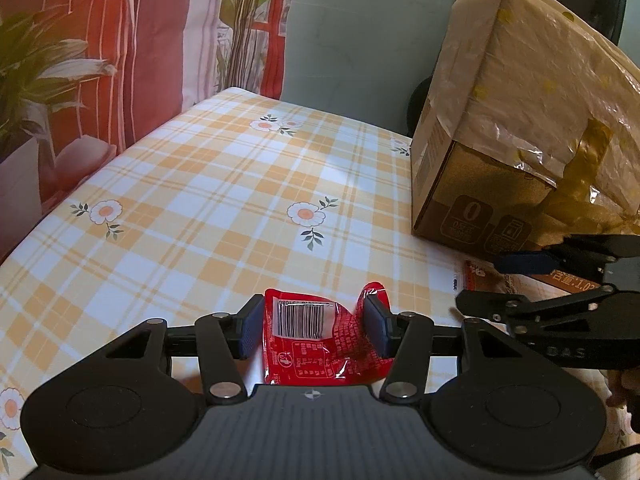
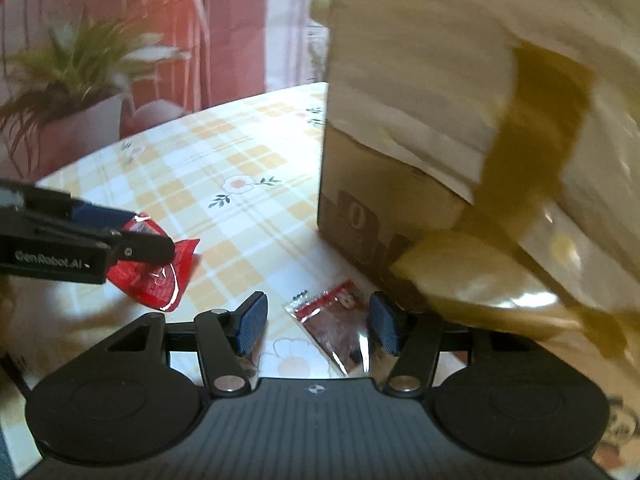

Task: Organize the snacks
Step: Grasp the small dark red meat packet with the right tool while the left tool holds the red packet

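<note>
On the checked tablecloth (image 1: 208, 184), the left gripper (image 1: 314, 328) pinches a red packet (image 1: 320, 340), crumpled, so it may slip. The right gripper (image 2: 316, 322) stands apart around a dark packet (image 2: 340, 328) beside the box (image 2: 360, 184); closing could nudge it. Only the right view shows that packet fully.

Cardboard box (image 1: 460, 184) blocks right; tablecloth (image 1: 200, 184) left open.

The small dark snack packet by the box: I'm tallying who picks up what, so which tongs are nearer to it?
Right. The right tongs straddle the dark packet on the table, unclamped. The left tongs are off to the side, clamped on a red packet.
</note>
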`<state>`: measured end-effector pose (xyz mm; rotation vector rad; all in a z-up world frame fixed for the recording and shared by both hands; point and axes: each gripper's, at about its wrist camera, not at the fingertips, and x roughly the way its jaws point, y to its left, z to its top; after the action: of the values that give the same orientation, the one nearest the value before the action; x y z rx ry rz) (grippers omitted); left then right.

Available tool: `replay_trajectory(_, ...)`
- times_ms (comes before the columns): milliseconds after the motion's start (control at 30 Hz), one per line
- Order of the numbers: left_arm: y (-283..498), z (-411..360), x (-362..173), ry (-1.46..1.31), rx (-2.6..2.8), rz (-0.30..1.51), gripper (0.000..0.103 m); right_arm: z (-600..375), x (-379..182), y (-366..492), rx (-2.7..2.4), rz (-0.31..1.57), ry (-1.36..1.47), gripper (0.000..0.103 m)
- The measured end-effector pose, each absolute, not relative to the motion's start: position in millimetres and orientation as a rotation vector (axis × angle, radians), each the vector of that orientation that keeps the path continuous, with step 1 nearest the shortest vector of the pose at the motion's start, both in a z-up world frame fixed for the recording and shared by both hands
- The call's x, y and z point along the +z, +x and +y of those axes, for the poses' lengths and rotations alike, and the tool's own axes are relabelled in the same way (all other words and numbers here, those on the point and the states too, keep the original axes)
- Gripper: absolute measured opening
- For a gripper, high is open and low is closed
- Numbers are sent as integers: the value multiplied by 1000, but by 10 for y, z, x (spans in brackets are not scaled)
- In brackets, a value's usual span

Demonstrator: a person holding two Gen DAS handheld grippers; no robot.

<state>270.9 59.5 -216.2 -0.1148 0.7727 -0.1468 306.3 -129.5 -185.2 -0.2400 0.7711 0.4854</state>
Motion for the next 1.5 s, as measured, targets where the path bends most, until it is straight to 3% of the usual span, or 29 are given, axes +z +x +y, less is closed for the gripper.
replay_trajectory(500,2700,580,-2153,-117,-140,781,56,-1537,-1931,3107,459,815,-100,66)
replay_trajectory(1100,2636,505,-2126,-105,-129,802,58,-2305,-1801,2431,102,776,148,65)
replay_trajectory(1267,2643,482,-2120,-90,-127,812,58,-2342,-1734,2250,183,690,19,73)
replay_trajectory(1500,2638,483,-2119,-100,-118,819,58,-2391,-1858,2285,253,739,-44,71)
